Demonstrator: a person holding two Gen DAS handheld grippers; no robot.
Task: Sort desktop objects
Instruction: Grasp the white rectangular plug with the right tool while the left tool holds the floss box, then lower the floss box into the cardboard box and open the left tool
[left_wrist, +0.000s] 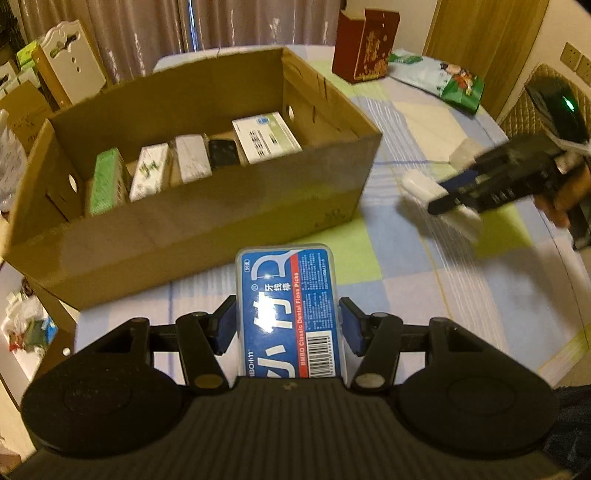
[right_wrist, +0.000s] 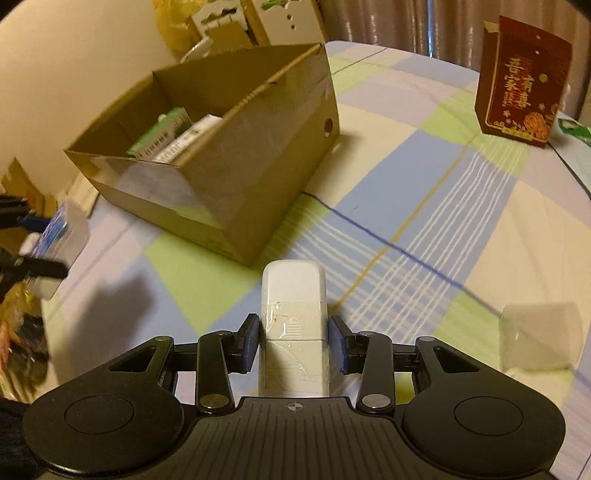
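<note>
We count five packets in one cardboard box (left_wrist: 207, 206) at ten o'clock, standing in a row. Our left gripper (left_wrist: 286, 325) pinches one blue floss-pick case (left_wrist: 290, 314) at six o'clock, tilted down over the checked tablecloth (left_wrist: 406, 258). At three o'clock our right gripper (right_wrist: 293, 341), angled down, clamps one white taped box (right_wrist: 293, 325).

Left gripper (left_wrist: 288, 328) is clamping blue floss-pick box (left_wrist: 290, 310), hovering just before cardboard box (left_wrist: 192, 218); right gripper (left_wrist: 443, 199), right of it, is gripping white block (left_wrist: 421, 186).
</note>
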